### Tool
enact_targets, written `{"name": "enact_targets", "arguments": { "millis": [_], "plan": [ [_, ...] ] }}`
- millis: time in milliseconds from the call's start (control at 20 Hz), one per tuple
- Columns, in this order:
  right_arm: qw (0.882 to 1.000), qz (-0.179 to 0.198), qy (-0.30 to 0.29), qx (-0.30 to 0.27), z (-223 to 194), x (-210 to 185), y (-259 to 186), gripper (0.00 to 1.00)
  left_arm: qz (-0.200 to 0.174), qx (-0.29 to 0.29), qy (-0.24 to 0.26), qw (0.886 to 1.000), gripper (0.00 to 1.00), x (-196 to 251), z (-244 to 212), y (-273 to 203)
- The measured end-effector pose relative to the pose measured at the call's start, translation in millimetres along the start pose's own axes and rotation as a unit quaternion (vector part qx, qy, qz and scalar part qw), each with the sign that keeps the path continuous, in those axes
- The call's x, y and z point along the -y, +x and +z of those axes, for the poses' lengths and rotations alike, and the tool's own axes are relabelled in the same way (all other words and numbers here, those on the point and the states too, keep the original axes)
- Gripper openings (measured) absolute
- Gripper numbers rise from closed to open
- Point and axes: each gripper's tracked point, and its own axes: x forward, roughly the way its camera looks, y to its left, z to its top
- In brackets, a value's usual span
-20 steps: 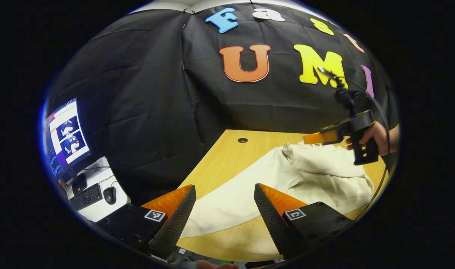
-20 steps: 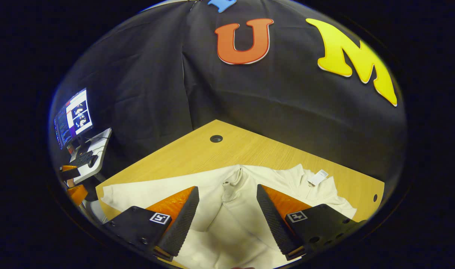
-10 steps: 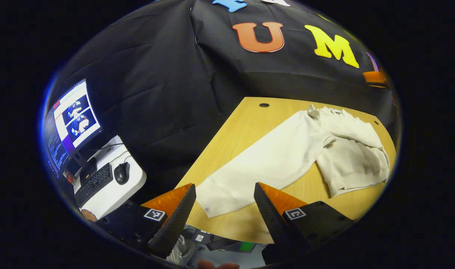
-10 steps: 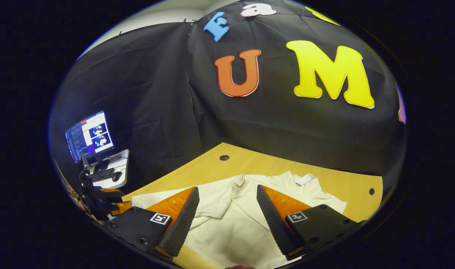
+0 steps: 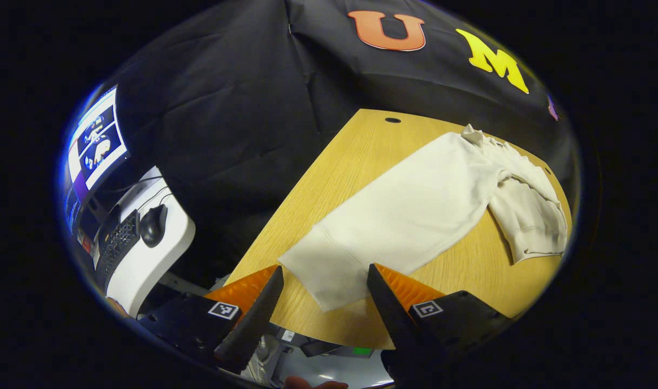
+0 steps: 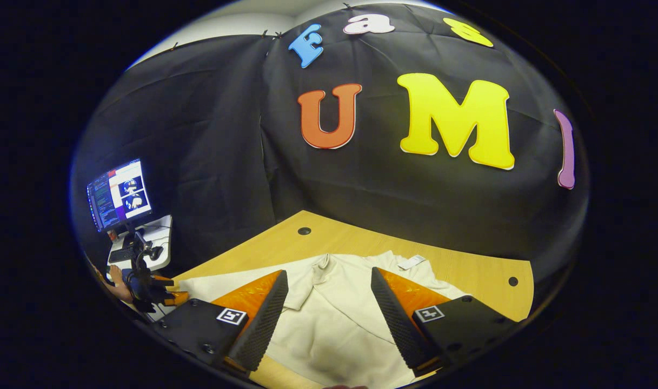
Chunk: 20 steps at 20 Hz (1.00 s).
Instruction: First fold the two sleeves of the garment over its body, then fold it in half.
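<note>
A cream long-sleeved garment [image 5: 415, 210] lies on the wooden table [image 5: 361, 156]. One sleeve stretches flat toward me, and its ribbed cuff [image 5: 329, 273] ends near the table's front edge. My left gripper [image 5: 323, 310] hangs open just above and short of that cuff, touching nothing. The rest of the garment lies bunched at the far right [image 5: 529, 216]. In the right gripper view the garment [image 6: 334, 324] spreads under my right gripper [image 6: 326, 321], which is open and empty above it. A white label [image 6: 411, 262] shows at the collar. The left gripper [image 6: 161, 296] is at the far left, held by a hand.
A white side desk [image 5: 145, 265] with a monitor [image 5: 93, 140], keyboard [image 5: 118, 243] and mouse [image 5: 153, 224] stands left of the table. The table has small round holes [image 5: 392, 120] near its far edge. The black cloth wall closes the back.
The left gripper drew back along the sleeve to its cuff end and tilted down. The right gripper rose and pulled away from the bunched part. Both stayed open.
</note>
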Motion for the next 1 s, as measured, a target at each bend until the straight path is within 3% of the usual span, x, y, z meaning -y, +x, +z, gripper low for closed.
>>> {"name": "enact_targets", "arguments": {
  "millis": [200, 250, 350, 400, 450, 500, 550, 650, 800, 1000],
  "plan": [
    [1.000, -0.004, -0.008, -0.001, -0.4, -2.5, -5.7, 0.96, -0.032, -0.001, -0.033, 0.999, 0.97, 9.8, -5.7, 10.5],
    [1.000, -0.003, -0.012, -0.001, 0.1, -4.6, -7.1, 0.96, -0.033, 0.005, -0.042, 0.999, 0.85, 9.0, -4.8, 10.9],
    [1.000, 0.000, -0.018, -0.001, 2.3, -8.8, -9.6, 0.96, -0.032, 0.010, -0.044, 0.998, 0.78, 7.7, -4.8, 11.3],
    [1.000, 0.002, -0.020, 0.000, 4.1, -10.3, -9.9, 0.96, -0.033, 0.012, -0.047, 0.998, 0.84, 9.5, -2.6, 12.6],
    [1.000, 0.004, -0.023, 0.001, 5.4, -12.8, -11.4, 0.94, -0.037, 0.016, -0.048, 0.998, 0.69, 11.4, -2.7, 13.3],
    [1.000, 0.007, -0.027, 0.003, 7.4, -14.5, -13.0, 0.96, -0.041, 0.021, -0.049, 0.998, 0.64, 13.8, 1.1, 13.5],
    [0.999, 0.012, -0.030, 0.003, 5.9, -17.5, -14.3, 0.96, -0.051, 0.029, -0.052, 0.997, 0.53, 20.0, 1.6, 13.0],
    [0.999, 0.017, -0.037, -0.003, 0.7, -20.3, -17.3, 0.96, -0.049, 0.041, -0.047, 0.997, 0.12, 19.5, 3.3, 13.4],
    [0.999, 0.017, -0.044, -0.001, -1.5, -18.0, -25.7, 0.96, -0.057, 0.049, -0.053, 0.996, 0.05, 23.1, 11.1, 8.7],
    [1.000, 0.012, -0.019, -0.001, -5.8, -4.8, -38.7, 0.96, -0.082, 0.057, -0.083, 0.992, 0.04, 34.9, 39.5, -0.8]
  ]
}}
